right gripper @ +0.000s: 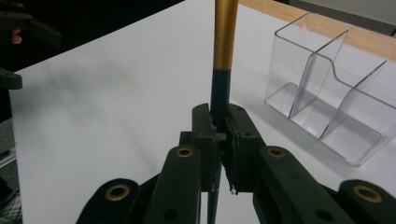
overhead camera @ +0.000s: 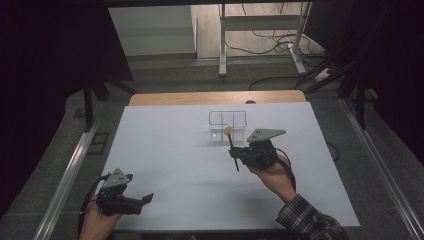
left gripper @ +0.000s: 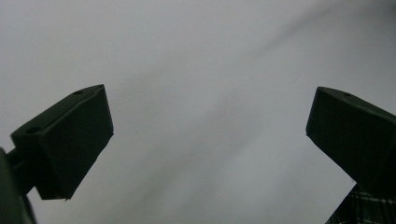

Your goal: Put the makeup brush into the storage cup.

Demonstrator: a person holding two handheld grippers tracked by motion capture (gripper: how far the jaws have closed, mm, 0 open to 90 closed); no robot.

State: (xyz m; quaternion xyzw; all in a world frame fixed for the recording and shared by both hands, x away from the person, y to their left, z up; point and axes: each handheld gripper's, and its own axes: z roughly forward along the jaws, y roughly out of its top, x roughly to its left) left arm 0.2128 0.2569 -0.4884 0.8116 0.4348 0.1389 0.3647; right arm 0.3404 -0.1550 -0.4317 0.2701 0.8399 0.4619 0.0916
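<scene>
My right gripper (overhead camera: 235, 153) (right gripper: 219, 122) is shut on a thin brush (overhead camera: 232, 145) with a black handle (right gripper: 220, 91) and a gold ferrule (right gripper: 226, 32). The brush stands nearly upright in the jaws, and its pale head (overhead camera: 228, 130) is level with the front edge of a clear plastic organizer (overhead camera: 227, 125) (right gripper: 327, 93) that has several compartments. My left gripper (overhead camera: 142, 202) (left gripper: 209, 135) rests near the table's front left corner. Its jaws stand wide apart, with only white table surface between them.
The white table top (overhead camera: 165, 150) ends in a wooden strip (overhead camera: 215, 97) at the far edge. Metal rails (overhead camera: 70, 175) run along both sides. A plaid sleeve (overhead camera: 305, 220) (left gripper: 369, 210) comes in at the lower right. Desk legs and cables (overhead camera: 280, 40) lie on the floor beyond.
</scene>
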